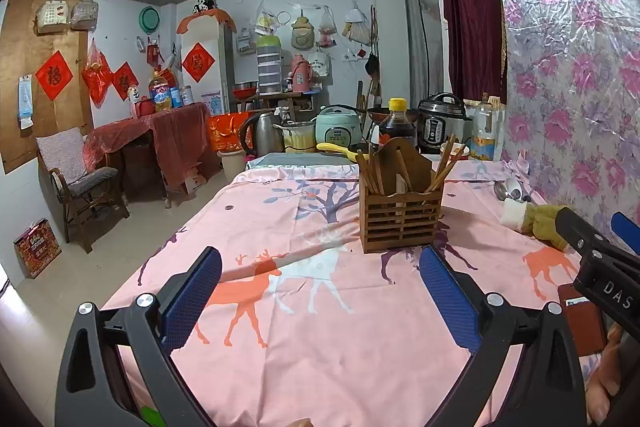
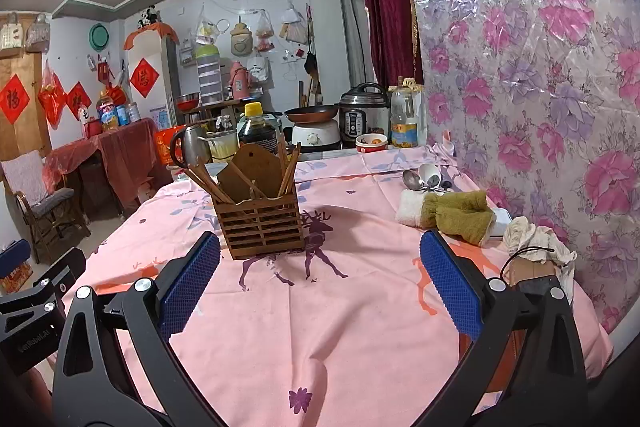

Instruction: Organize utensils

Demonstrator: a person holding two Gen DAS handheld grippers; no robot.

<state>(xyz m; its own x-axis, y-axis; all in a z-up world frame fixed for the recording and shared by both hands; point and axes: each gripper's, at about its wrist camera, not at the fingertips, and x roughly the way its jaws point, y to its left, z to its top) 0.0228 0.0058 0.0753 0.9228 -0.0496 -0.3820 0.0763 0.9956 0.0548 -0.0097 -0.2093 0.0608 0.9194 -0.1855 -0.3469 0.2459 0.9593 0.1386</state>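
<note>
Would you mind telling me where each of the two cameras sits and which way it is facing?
Left wrist: on the left gripper, facing forward over the pink tablecloth at the wooden utensil holder; its own open fingers, the right gripper and part of a hand show.
Right wrist: on the right gripper, facing the same way from further right, nearer the spoons and towel; its open fingers show.
Shared: holder, tablecloth, spoons, towel.

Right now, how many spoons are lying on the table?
2, as far as visible: a metal spoon and a white spoon, side by side behind the rolled towel, near the floral wall. More may be hidden.
</note>
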